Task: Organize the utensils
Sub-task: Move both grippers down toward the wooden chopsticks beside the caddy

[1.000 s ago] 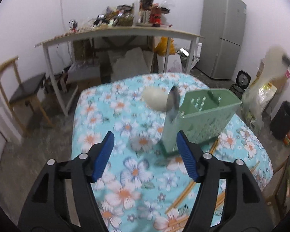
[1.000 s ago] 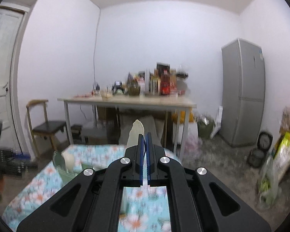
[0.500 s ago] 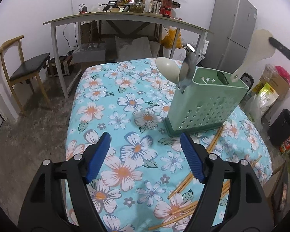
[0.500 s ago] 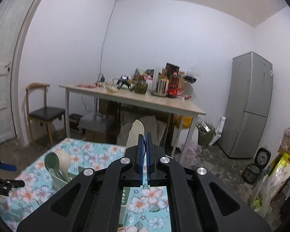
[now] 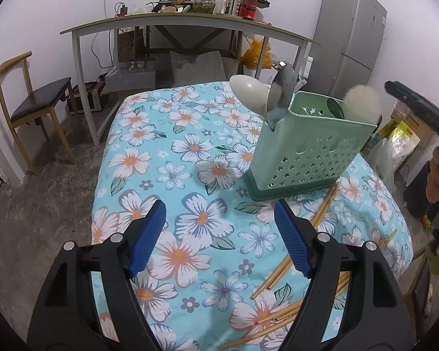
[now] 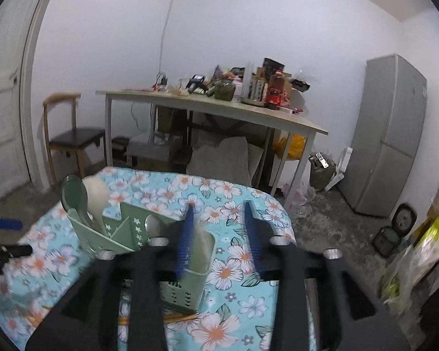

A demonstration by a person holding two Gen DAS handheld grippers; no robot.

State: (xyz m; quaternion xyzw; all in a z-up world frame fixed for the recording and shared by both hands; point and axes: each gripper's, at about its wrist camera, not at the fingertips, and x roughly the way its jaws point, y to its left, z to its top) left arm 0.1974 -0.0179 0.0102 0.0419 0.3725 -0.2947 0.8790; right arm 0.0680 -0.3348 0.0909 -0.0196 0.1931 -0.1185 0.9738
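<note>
My right tool [image 6: 218, 228] just spread its jaws over the perforated pale-green plastic utensil caddy [image 5: 304, 152], dropping the cream rice paddle [image 5: 363, 102] in. Left tool [image 5: 219, 228] hangs spread and empty, ready for the bamboo chopsticks [image 5: 281, 316] on the near bench.

a pale green caddy [image 5: 304, 152] with star-shaped holes stands upright on its darker green base on the flowered cloth. a cream spoon [image 5: 247, 93] and a grey spoon [image 5: 281, 93] lean out of its left end, bowls up. a blurred cream spoon [image 5: 363, 102] sits in the right end. bamboo chopsticks [image 5: 281, 316] lie scattered flat on the cloth in front of the caddy, some touching its base.
</note>
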